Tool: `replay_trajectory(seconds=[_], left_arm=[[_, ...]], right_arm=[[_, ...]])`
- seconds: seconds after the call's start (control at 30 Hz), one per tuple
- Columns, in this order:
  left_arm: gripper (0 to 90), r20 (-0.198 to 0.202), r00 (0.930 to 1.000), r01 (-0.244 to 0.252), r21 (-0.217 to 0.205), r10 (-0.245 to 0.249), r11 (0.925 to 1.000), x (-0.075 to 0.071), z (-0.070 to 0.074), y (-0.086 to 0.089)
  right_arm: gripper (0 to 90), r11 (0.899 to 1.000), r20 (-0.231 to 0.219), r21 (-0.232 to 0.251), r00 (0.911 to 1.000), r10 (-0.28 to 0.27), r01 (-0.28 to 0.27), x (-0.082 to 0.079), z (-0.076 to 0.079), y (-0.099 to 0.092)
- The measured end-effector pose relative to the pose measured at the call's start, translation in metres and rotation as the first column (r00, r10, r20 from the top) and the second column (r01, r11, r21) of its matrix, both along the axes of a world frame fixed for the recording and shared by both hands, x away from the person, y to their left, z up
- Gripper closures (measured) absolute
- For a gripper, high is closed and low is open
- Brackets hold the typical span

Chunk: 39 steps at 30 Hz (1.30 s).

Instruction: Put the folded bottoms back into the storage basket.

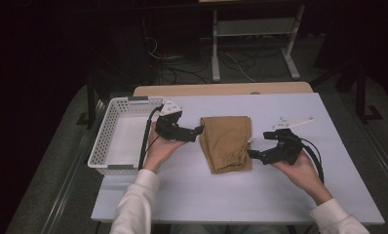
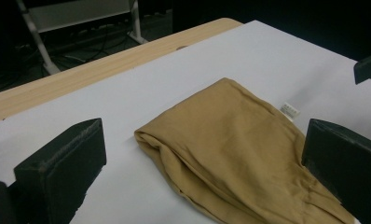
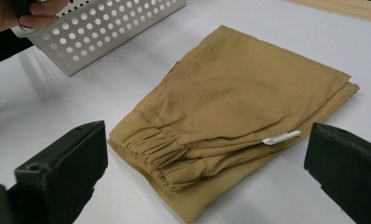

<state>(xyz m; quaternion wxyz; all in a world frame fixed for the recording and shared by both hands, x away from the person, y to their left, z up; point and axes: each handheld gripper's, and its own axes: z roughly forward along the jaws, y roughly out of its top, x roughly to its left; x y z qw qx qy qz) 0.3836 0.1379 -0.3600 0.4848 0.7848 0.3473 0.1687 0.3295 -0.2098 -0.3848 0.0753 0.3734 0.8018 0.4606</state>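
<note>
**A:** What lies on the desk (image 1: 192,195)?

**B:** A folded tan garment (image 1: 226,142) with a gathered elastic hem lies flat near the middle of the white top. A small white label (image 3: 280,137) sticks out of its right side. A white perforated basket (image 1: 115,139) sits at the left edge.

**A:** And the grippers?

**B:** The left gripper (image 1: 198,129) is just beside the garment's left far corner, its claw spread wide and holding nothing. The right gripper (image 1: 253,154) is at the garment's right near side, its claw also spread, pinching nothing. A white-sleeved hand holds each.
</note>
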Motion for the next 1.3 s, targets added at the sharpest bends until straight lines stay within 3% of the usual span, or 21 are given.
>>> replay_trajectory(seconds=[0.17,0.53,0.93,1.23,1.3], left_arm=[[0.1,0.006,0.9998,-0.017,-0.003,0.017,0.9998,0.004,-0.003,0.001],[0.1,-0.034,0.9984,-0.046,-0.007,0.046,0.9989,0.016,-0.012,0.000],[0.1,-0.050,0.9965,-0.067,0.014,0.068,0.9976,0.030,-0.015,-0.016],[0.1,-0.110,0.9897,-0.089,0.027,0.092,0.9957,0.042,-0.031,-0.022],[0.1,-0.128,0.9875,-0.091,0.011,0.092,0.9958,0.044,-0.034,-0.023]], right_arm=[[0.0,1.000,-0.003,-0.001,1.0000,0.003,-0.003,0.002,-0.004,0.001],[0.0,1.000,-0.013,-0.009,0.9999,-0.007,0.007,0.006,-0.014,0.002],[0.0,1.000,-0.026,-0.007,0.9993,-0.026,0.026,0.009,-0.022,0.000],[0.0,0.999,-0.054,0.003,0.9977,-0.040,0.040,0.011,-0.026,0.001],[0.0,0.999,-0.062,-0.002,0.9971,-0.044,0.044,0.013,-0.028,0.002]])
